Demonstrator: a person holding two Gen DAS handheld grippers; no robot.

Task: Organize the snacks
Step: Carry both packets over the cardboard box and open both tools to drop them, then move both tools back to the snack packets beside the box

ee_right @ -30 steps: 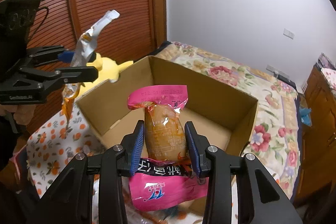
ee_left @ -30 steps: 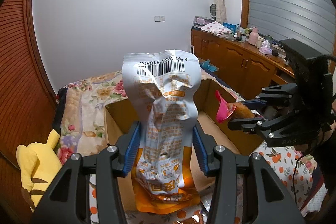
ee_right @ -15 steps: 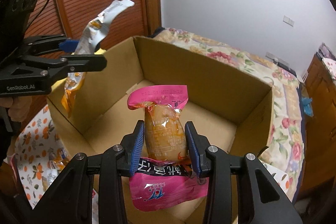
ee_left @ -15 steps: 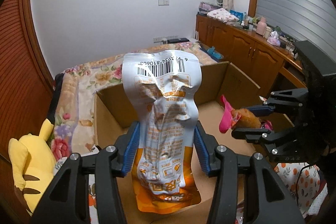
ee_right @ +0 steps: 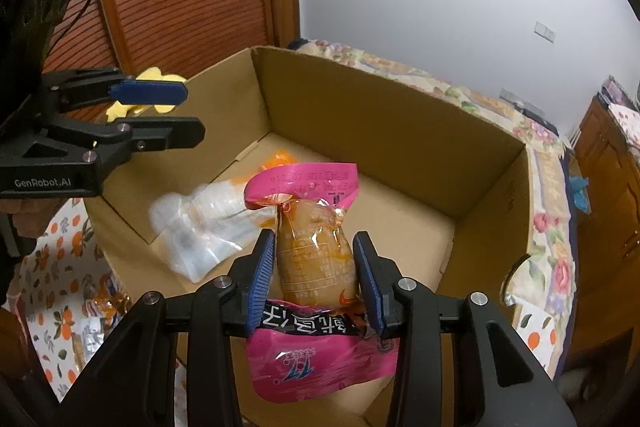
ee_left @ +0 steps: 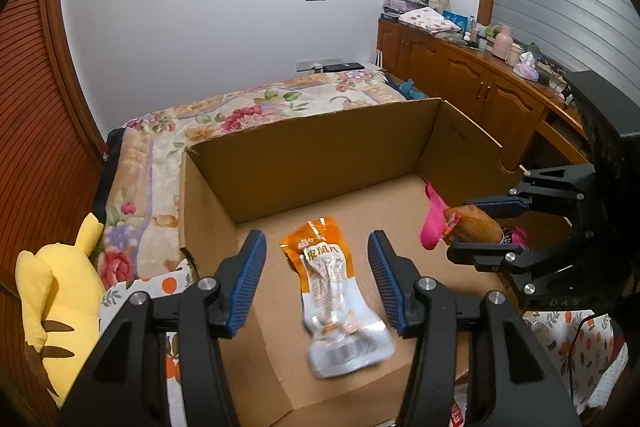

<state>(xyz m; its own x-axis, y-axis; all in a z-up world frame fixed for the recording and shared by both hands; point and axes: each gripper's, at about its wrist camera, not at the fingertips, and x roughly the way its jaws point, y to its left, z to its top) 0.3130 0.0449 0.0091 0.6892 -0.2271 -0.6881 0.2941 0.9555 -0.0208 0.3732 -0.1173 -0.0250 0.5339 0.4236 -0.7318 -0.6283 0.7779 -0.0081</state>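
An orange and silver snack packet [ee_left: 332,291] lies loose on the floor of the open cardboard box [ee_left: 320,155], its silver end blurred. My left gripper [ee_left: 316,241] hangs above it with its jaws opening and nothing pressed between the pads. From the right wrist view the same packet [ee_right: 208,223] shows as a pale blur under the left gripper [ee_right: 188,113]. My right gripper [ee_right: 314,241] is shut on a pink packet with a brown snack [ee_right: 316,255], held over the right part of the box [ee_right: 400,131]. The left wrist view shows that gripper [ee_left: 464,227] and the pink packet [ee_left: 434,223].
The box stands on a cloth printed with oranges [ee_right: 60,267], where other packets [ee_right: 96,307] lie. A yellow plush toy [ee_left: 52,291] sits to the left. Behind is a bed with a floral blanket [ee_left: 240,115], and wooden cabinets [ee_left: 480,91] line the right wall.
The left gripper let go of the orange and silver packet, which dropped into the box. Both grippers came down over the box. The right gripper still holds the pink packet.
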